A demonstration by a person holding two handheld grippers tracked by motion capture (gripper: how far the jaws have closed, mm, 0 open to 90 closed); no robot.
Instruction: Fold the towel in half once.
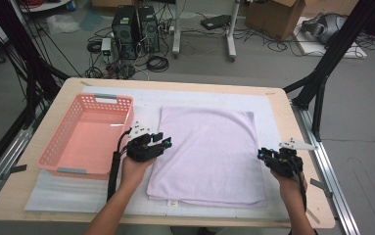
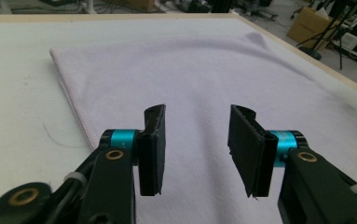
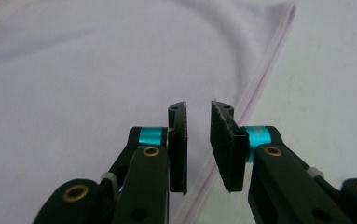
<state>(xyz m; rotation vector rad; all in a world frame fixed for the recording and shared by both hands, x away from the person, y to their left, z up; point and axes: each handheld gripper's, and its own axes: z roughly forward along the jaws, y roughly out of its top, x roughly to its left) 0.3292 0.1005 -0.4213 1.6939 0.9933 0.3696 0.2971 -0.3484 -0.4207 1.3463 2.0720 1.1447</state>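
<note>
A pale pink folded towel (image 1: 209, 152) lies flat on the white mat in the middle of the table. My left gripper (image 1: 165, 142) hovers at the towel's left edge, pointing right. In the left gripper view, the left gripper (image 2: 197, 144) is open over the towel (image 2: 190, 70) with nothing between its jaws. My right gripper (image 1: 262, 154) is at the towel's right edge, pointing left. The right gripper view shows the right gripper (image 3: 198, 140) with its jaws a narrow gap apart above the towel's hem (image 3: 260, 79), gripping nothing.
A salmon plastic basket (image 1: 105, 98) stands at the left of the table, close beside my left hand. The white mat (image 1: 141, 100) covers most of the wooden tabletop. Black frame posts, computers and cables stand on the floor beyond the far edge.
</note>
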